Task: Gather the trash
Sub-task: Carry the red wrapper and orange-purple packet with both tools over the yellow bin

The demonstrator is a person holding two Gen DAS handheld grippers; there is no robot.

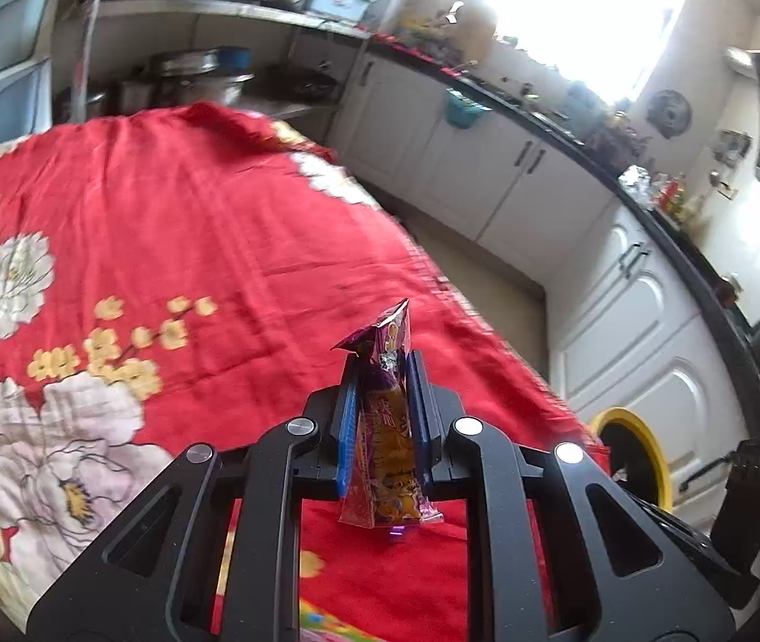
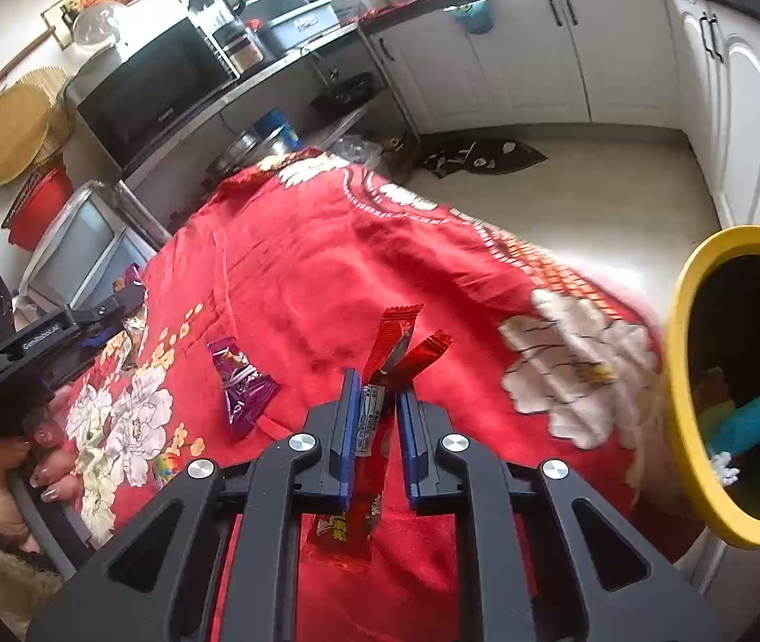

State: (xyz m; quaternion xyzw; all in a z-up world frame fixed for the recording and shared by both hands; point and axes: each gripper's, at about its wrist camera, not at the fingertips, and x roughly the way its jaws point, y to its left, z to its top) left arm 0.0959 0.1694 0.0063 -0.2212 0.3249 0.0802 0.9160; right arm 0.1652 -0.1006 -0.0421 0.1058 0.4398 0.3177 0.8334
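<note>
We carry trash toward the bin: left gripper jaws clamp a purple wrapper, right gripper jaws pinch a red wrapper. Another purple packet lies on the desk. Next, we judge, release over the bin.

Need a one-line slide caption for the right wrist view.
Right tongs grip a red wrapper over the red cloth, yellow-rimmed bin at right.

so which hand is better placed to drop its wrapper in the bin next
Right, probably. The right gripper holds a red wrapper, and the yellow-rimmed bin opens close beside it. The left gripper grips a purple-and-orange snack packet over the red floral cloth, farther from the bin.
</note>
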